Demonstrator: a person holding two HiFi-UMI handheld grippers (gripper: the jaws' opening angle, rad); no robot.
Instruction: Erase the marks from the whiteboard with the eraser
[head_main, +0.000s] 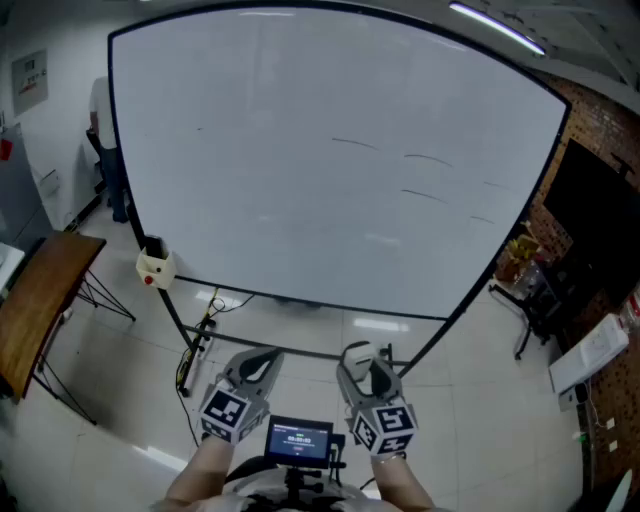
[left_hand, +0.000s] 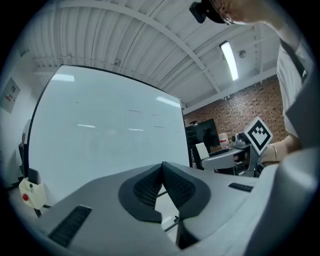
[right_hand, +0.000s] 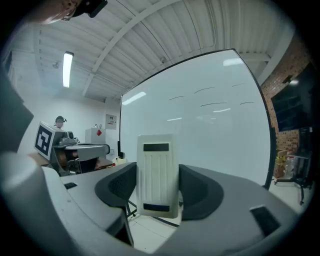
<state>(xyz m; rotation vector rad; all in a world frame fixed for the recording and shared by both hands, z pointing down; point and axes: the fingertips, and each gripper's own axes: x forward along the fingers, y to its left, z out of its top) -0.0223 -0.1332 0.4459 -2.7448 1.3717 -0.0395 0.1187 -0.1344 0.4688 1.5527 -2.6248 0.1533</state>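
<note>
r gripper (right_hand: 157, 172) tight on eraser (right_hand: 158, 150); l gripper (left_hand: 162, 168) jaws together; whiteboard (head_main: 290, 190) w/ faint marks (head_main: 427, 159)

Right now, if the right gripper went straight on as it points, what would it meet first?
Probably the large white whiteboard, touched first by the ribbed white eraser in the right gripper; nothing shows between; depth unclear.

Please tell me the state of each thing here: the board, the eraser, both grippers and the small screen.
Whiteboard: bears a few thin marks toward its right side.
Eraser: upright, off the board, clamped in the right gripper.
Right gripper: shut on the eraser.
Left gripper: shut, empty.
Screen: lit.
</note>
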